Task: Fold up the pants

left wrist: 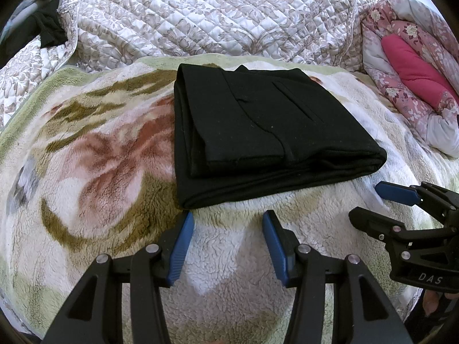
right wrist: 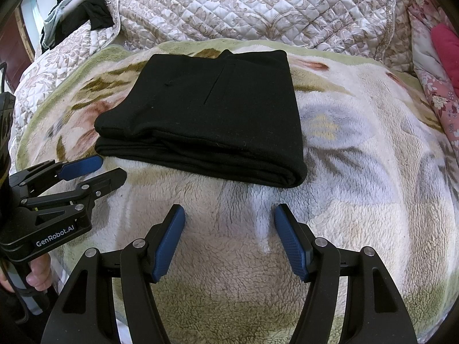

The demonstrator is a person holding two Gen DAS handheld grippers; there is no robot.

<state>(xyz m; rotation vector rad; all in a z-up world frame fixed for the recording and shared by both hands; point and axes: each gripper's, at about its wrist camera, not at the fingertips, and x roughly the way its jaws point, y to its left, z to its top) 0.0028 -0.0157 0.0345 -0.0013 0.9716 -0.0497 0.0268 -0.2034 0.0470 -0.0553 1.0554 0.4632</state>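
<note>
The left gripper (left wrist: 228,246) hangs released, its blue ribbed pads (left wrist: 180,250) set apart with nothing between them, over bare blanket (left wrist: 100,172) just short of the pants' near edge. The right gripper (right wrist: 228,242) is likewise let go, jaws wider, empty, hovering over the blanket in front of the pants' near right corner. Neither touches the cloth. Each shows at the side of the other's view: the right one low at the right edge of the left view, the left one low at the left edge of the right view, with fingertips (right wrist: 38,276) of a hand wrapped on its handle.

The pants (left wrist: 258,132) are black, matte knit fabric, folded into a thick, roughly square stack of several layers with rounded fold edges; a pocket slit and seams show on the top layer. They lie flat on the middle of the bed, toward its far side.

The grippers are black hard plastic with silver pivot pins.

The blanket is shaggy fleece, cream with green border and big pink, olive and grey flower prints. Beyond it lies a quilted satin cover (left wrist: 200,14) in white with a brown leaf pattern. At the right edge sits a bundled pink floral quilt (left wrist: 407,66); at the far left corner, dark clothes (right wrist: 86,14) are heaped.
</note>
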